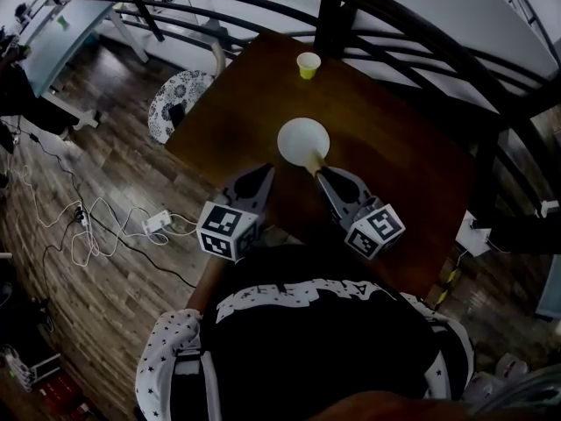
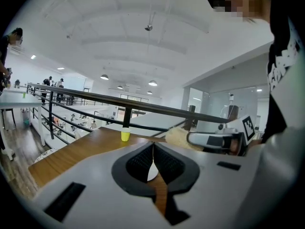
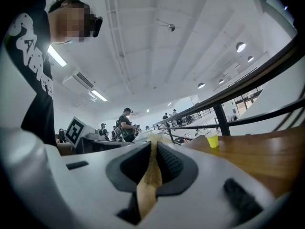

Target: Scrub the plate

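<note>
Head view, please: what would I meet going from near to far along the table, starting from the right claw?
Right claw with its scrub pad → white plate → yellow cup → black railing.

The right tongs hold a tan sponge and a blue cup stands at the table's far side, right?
Not quite. The cup is yellow, not blue, as the head view shows. The right tongs do hold a tan sponge, and the cup stands at the table's far side.

No text reads clearly. White print on the person's shirt point(image 3: 35, 56), left of the right hand-held gripper point(image 3: 153, 144), is too warped; its cube point(image 1: 375, 231) bears only square patterns.
</note>
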Action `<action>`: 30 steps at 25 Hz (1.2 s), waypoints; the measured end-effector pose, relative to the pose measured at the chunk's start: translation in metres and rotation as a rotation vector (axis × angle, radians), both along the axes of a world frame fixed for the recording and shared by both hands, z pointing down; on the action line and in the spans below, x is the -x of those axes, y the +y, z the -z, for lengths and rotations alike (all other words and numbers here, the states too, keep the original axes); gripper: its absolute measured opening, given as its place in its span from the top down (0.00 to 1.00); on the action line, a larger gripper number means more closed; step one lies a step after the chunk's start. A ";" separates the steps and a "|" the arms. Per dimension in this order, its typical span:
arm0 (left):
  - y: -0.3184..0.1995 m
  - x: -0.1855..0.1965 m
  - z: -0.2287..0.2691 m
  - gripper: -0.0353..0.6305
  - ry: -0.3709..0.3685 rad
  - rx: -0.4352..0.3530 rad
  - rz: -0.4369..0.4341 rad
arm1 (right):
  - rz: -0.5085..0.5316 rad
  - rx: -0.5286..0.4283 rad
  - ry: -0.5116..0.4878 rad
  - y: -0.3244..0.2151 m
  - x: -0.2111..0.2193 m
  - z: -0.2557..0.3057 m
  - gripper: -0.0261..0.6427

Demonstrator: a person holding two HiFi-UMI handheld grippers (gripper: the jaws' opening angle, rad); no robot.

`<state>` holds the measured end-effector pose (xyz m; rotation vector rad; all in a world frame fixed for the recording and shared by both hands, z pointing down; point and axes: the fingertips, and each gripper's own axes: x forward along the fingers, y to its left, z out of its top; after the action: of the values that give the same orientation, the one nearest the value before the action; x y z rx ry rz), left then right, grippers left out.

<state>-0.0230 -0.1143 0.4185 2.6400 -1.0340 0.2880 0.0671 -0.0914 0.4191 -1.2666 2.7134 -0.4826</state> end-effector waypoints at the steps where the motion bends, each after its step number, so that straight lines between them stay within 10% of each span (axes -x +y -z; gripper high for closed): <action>1: -0.003 0.001 -0.001 0.93 0.002 0.000 -0.002 | -0.001 -0.005 0.007 -0.004 0.001 0.000 0.89; 30: -0.058 0.033 -0.019 0.93 -0.016 0.040 0.004 | 0.004 0.080 0.074 -0.073 0.033 -0.042 0.89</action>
<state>-0.0558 -0.1718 0.4375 2.6045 -1.0271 0.3255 0.0341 -0.1645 0.4614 -1.3240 2.7834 -0.5609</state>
